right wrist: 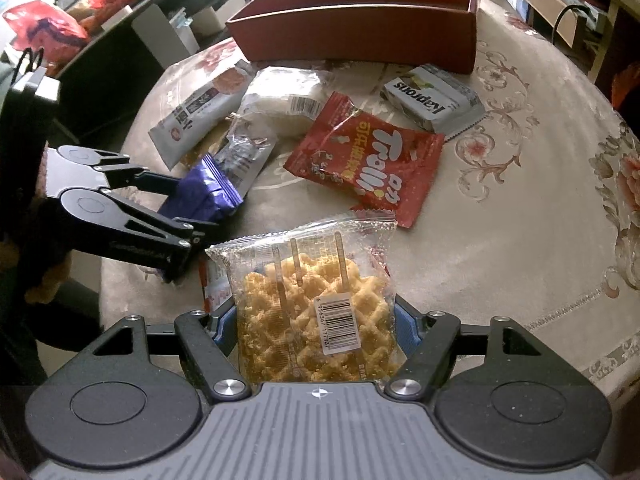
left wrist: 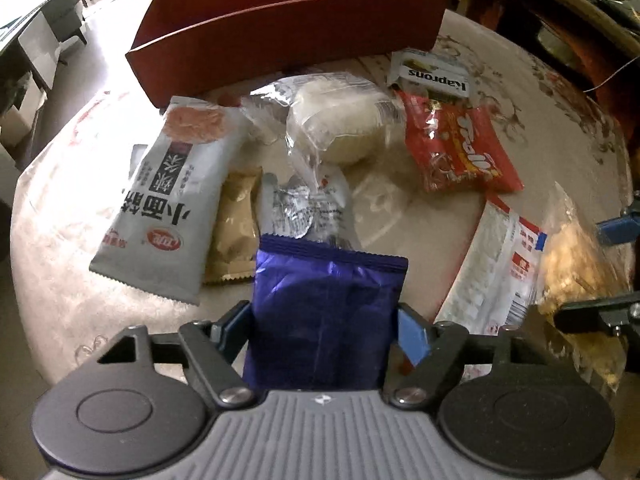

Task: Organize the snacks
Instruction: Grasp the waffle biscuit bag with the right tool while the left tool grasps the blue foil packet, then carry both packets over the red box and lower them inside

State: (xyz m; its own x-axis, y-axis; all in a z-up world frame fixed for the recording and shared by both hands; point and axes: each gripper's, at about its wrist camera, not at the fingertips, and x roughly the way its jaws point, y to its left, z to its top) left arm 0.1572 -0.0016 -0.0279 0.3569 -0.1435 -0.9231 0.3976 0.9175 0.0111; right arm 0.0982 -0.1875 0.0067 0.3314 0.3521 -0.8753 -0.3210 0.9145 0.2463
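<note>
My left gripper (left wrist: 324,320) is shut on a purple foil packet (left wrist: 324,304), held just above the table's near side; the same purple packet (right wrist: 204,196) shows in the right wrist view between the left gripper's (right wrist: 188,216) black fingers. My right gripper (right wrist: 316,320) is shut on a clear bag of golden waffle (right wrist: 312,300); that waffle bag (left wrist: 576,264) appears at the right edge of the left wrist view. A red open box (left wrist: 288,28) stands at the back of the table, and this red box (right wrist: 360,28) looks empty where its inside shows.
Loose snacks lie between the grippers and the box: a grey noodle-cake bag (left wrist: 168,200), a tan packet (left wrist: 236,224), a wrapped white bun (left wrist: 340,120), a red Trolli bag (right wrist: 368,156), a grey Kaprons pack (right wrist: 432,96), a white-red bag (left wrist: 496,264). The round flowered tablecloth (right wrist: 520,200) drops off at the left.
</note>
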